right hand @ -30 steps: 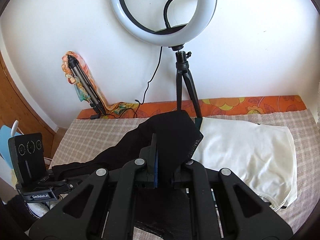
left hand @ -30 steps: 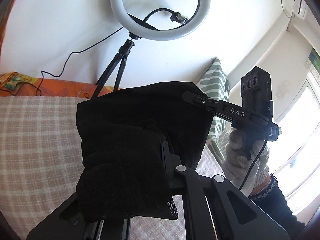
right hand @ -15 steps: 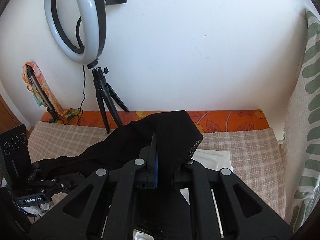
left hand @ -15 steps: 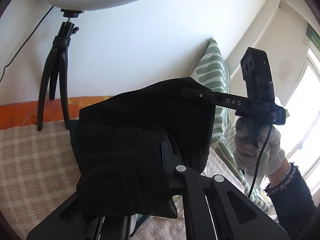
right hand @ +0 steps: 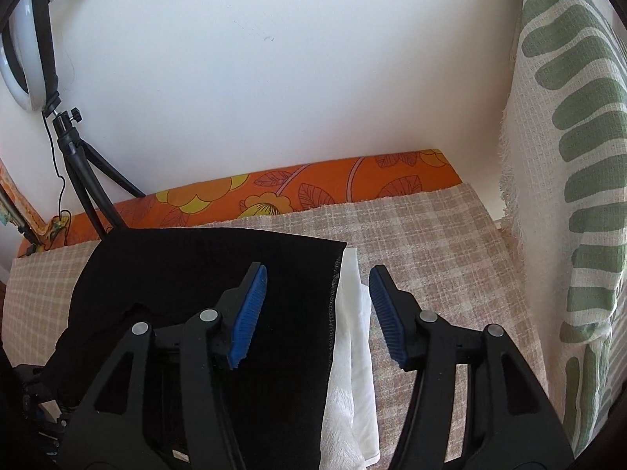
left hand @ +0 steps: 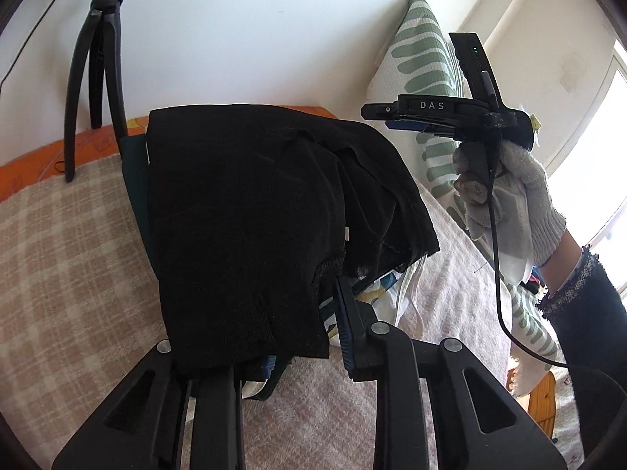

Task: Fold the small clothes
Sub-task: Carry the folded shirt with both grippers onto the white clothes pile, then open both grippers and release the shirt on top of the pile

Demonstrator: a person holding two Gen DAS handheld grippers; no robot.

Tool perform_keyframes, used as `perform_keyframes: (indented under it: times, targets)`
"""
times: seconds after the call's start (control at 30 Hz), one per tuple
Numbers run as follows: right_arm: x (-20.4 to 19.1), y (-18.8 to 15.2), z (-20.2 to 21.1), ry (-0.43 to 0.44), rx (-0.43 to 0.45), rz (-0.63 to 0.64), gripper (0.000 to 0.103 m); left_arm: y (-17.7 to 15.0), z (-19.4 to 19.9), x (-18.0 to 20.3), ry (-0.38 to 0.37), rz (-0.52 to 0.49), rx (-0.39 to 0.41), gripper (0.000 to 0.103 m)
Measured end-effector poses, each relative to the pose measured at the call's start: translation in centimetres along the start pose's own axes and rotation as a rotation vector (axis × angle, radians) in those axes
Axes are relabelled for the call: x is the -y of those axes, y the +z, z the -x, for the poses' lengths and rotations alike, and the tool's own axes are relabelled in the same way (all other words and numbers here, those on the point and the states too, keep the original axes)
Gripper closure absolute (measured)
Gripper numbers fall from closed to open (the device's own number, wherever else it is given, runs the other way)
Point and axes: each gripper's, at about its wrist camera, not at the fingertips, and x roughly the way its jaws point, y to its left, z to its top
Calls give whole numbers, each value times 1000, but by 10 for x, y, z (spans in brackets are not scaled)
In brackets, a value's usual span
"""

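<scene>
The black garment (right hand: 219,274) lies folded in the lower left and centre of the right wrist view, on top of a white cloth (right hand: 352,329) whose edge shows along its right side, both on the checked cover (right hand: 431,235) of the bed. The right gripper (right hand: 317,313) stands over it with its blue pads well apart; its jaws have just been opening, and nothing is pinched, though the garment's edge lies below the gap. In the left wrist view the same black garment (left hand: 250,211) fills the centre, draped over the left finger of the left gripper (left hand: 305,333). Those jaws have also just been opening; the right pad shows bare, but the cloth hides the other, so whether any fabric is caught there I cannot tell. At the right of that frame a gloved hand (left hand: 505,196) carries the other gripper above the bed. A green-patterned cushion (right hand: 568,156) leans at the right edge.
</scene>
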Motion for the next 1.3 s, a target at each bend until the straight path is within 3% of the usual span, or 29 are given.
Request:
perform_keyframes:
  times: [0.2, 0.4, 0.67, 0.7, 0.77, 0.87, 1.1, 1.23, 1.3]
  targets:
    - [-4, -19, 20, 56, -7, -26, 44, -12, 21, 2, 23, -23, -7, 79]
    - [5, -71, 50, 139, -18, -90, 44, -16, 51, -8, 29, 15, 28, 79]
    - [1, -119, 38, 151, -127, -85, 46, -20, 69, -1, 49, 35, 53, 79]
    - [-2, -122, 33, 152, -143, -77, 50, -21, 72, -1, 53, 37, 56, 79]
    - [-5, -126, 26, 140, -167, -71, 87, -22, 81, -4, 63, 46, 60, 79]
    - [-6, -128, 28, 114, -155, -66, 93, -26, 92, -6, 79, 50, 69, 79]
    - [-3, -120, 48, -3, -114, -45, 93, -33, 110, 3, 119, 9, 86, 79]
    - [-9, -122, 65, -69, -91, -54, 75, -40, 123, 13, 136, -15, 92, 79]
    - [-11, -125, 78, -58, -66, -74, 67, -45, 131, 19, 145, -32, 103, 67]
